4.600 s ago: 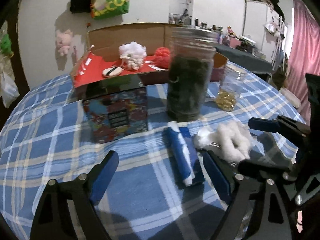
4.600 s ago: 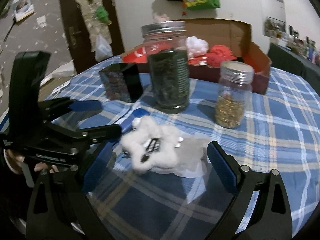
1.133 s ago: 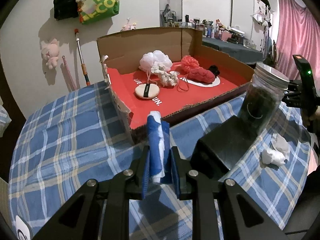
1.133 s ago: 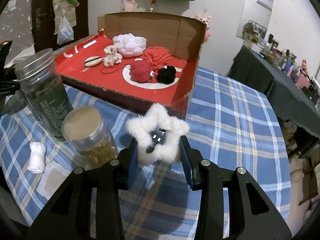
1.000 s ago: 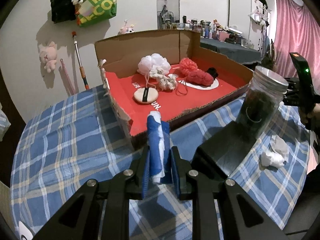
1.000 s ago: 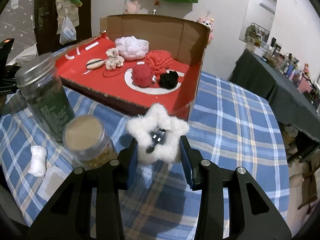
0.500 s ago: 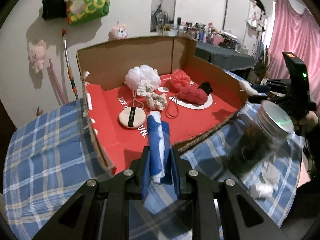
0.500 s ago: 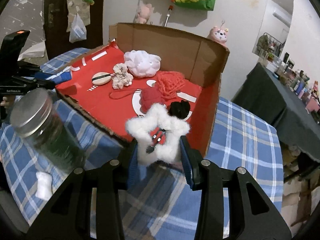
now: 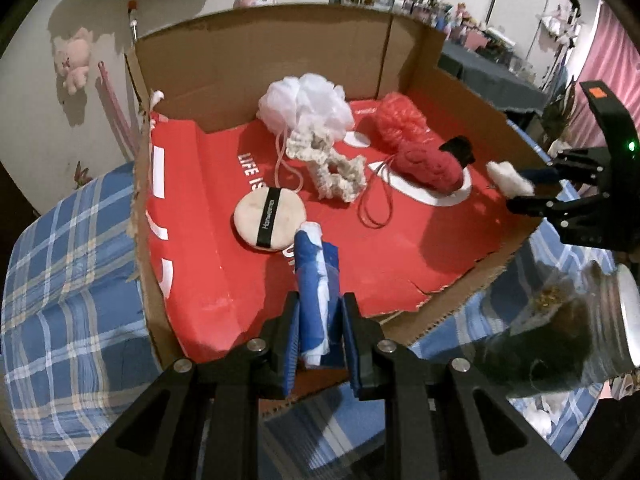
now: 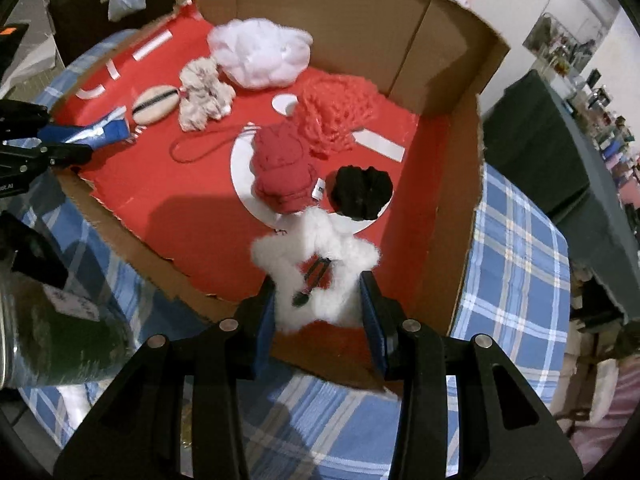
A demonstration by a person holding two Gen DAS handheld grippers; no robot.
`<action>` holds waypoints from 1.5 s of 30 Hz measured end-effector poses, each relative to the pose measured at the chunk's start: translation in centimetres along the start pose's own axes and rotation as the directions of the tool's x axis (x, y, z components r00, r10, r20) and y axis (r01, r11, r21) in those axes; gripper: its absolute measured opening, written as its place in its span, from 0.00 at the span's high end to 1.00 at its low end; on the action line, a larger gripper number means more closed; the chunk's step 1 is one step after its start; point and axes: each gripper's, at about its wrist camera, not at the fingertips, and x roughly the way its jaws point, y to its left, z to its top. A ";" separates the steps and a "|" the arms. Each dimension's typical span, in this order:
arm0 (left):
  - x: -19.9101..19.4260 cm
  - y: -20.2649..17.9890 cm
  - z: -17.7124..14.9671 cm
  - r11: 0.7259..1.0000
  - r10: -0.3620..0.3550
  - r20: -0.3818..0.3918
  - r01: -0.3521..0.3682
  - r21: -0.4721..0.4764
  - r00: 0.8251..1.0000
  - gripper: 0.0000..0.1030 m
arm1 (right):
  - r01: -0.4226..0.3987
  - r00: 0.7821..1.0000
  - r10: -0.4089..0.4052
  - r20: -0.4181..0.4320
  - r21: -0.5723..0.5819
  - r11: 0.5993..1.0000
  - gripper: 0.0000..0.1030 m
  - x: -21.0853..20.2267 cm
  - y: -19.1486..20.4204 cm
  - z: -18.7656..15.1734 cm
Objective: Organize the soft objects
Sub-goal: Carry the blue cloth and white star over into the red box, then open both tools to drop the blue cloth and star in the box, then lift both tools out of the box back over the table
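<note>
Cardboard box (image 9: 460, 80), puff (image 9: 270, 216), perhaps blurred jar (image 9: 560, 332) nearby

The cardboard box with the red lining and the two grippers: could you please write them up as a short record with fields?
container: open cardboard box with red lining on a blue plaid tablecloth
already in box: white mesh bath pouf, cream crocheted scrunchie, round beige powder puff with black strap, red plush toy, coral mesh pouf, black fuzzy scrunchie
left gripper: shut on a rolled blue and white cloth, over the box's near edge
right gripper: shut on a white fluffy star-shaped clip, over the box's near edge
</note>
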 end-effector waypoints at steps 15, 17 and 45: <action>2.0 0.2 1.0 0.999 0.043 -0.059 -0.042 0.021 0.997 0.79 | 0.058 0.993 -0.064 -0.097 -0.061 0.996 0.62 2.7 0.3 1.7; 2.2 0.2 1.1 0.999 0.045 -0.060 -0.043 0.025 0.997 0.78 | 0.062 0.993 -0.068 -0.098 -0.065 0.996 0.62 2.7 0.3 1.7; -8.4 -3.3 -1.2 0.999 0.028 0.233 -0.021 -0.032 0.972 0.24 | -0.001 0.980 -0.007 0.201 0.041 0.999 0.39 -9.4 1.4 -1.0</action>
